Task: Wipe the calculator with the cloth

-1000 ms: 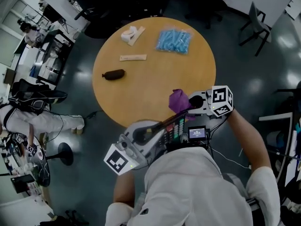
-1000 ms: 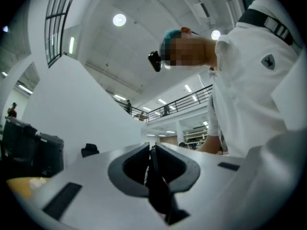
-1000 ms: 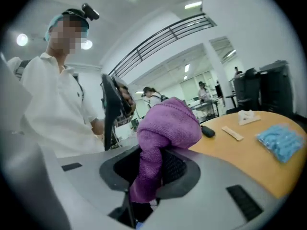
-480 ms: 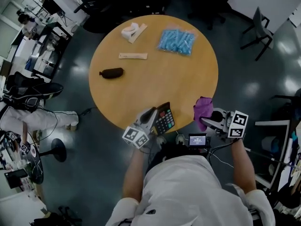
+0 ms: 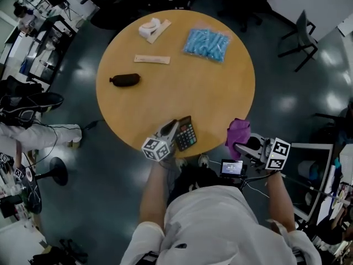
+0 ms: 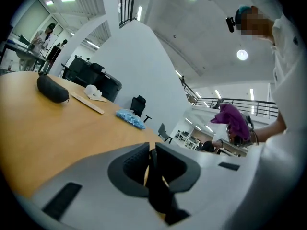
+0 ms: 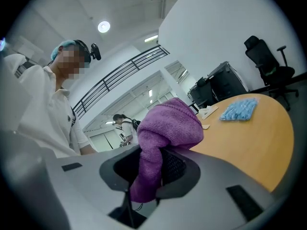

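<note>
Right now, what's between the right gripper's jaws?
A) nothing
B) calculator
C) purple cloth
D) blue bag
C: in the right gripper view the purple cloth is pinched between the jaws of the right gripper, while the calculator is with the left gripper at the table's near edge.

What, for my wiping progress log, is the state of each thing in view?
calculator: clamped in left gripper, at the table's near edge.
purple cloth: bunched, clamped in right gripper, not touching the calculator.
left gripper: shut on calculator.
right gripper: shut on purple cloth.
blue bag: lying flat, untouched.
</note>
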{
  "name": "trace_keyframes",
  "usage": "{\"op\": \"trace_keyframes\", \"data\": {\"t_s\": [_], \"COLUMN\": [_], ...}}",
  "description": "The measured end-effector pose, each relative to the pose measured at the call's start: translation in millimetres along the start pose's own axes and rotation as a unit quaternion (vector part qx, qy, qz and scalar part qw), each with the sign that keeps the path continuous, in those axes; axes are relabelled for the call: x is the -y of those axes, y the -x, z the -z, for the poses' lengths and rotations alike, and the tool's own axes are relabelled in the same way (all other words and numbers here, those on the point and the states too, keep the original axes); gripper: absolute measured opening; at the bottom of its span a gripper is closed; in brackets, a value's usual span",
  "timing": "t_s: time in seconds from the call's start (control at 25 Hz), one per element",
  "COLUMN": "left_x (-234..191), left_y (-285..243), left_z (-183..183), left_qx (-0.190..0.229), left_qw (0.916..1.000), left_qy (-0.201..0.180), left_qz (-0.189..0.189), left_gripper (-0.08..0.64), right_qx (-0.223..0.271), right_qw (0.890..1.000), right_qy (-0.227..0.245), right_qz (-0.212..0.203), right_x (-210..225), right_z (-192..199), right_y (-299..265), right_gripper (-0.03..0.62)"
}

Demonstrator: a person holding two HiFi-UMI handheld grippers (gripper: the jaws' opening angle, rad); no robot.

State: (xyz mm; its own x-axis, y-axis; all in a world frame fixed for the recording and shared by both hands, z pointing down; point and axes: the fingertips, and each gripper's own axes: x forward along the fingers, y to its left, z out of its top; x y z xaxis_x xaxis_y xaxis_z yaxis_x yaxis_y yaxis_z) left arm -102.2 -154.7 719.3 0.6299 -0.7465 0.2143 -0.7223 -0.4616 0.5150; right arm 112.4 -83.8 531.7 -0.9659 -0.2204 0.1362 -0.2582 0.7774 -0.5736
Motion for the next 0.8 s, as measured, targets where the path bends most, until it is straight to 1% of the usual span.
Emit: {"op": "trace_keyframes", "data": {"t_s": [0.12, 0.28, 0.4, 0.48, 0.6, 0.68, 0.8], "left_x": [-17, -34, -40, -42, -47, -54, -68], "left_y": [2, 5, 4, 4, 2, 2, 4], "left_z": [12, 20, 22, 23, 27, 31, 34], "left_qx": [-0.017, -0.022, -0.027, -0.038, -0.066, -0.09, -0.131], "left_qw": [0.9998, 0.9995, 0.9994, 0.9992, 0.9976, 0.9951, 0.9882], "left_qy": [0.003, 0.017, 0.016, 0.006, -0.013, -0.027, -0.048], "left_qz": [-0.007, -0.012, -0.012, -0.012, -0.018, -0.031, -0.063], "left_gripper": [0.043, 0.043, 0.043, 0.044, 0.054, 0.069, 0.088], "right_qx": [-0.002, -0.004, -0.002, 0.0, 0.002, 0.005, 0.01], "right_qw": [1.0, 1.0, 1.0, 1.0, 1.0, 1.0, 1.0], "right_qy": [-0.002, -0.004, -0.006, -0.007, -0.01, -0.013, -0.013], "right_qz": [0.002, 0.005, 0.007, 0.008, 0.008, 0.011, 0.012], "right_x": [-1, -1, -2, -3, -5, -5, -6], "right_z": [-2, -2, -3, -4, -1, 0, 0], "right_y": [-3, -6, -8, -10, -13, -14, -17], "right_gripper": [0.098, 0.098, 0.098, 0.098, 0.1, 0.098, 0.098]}}
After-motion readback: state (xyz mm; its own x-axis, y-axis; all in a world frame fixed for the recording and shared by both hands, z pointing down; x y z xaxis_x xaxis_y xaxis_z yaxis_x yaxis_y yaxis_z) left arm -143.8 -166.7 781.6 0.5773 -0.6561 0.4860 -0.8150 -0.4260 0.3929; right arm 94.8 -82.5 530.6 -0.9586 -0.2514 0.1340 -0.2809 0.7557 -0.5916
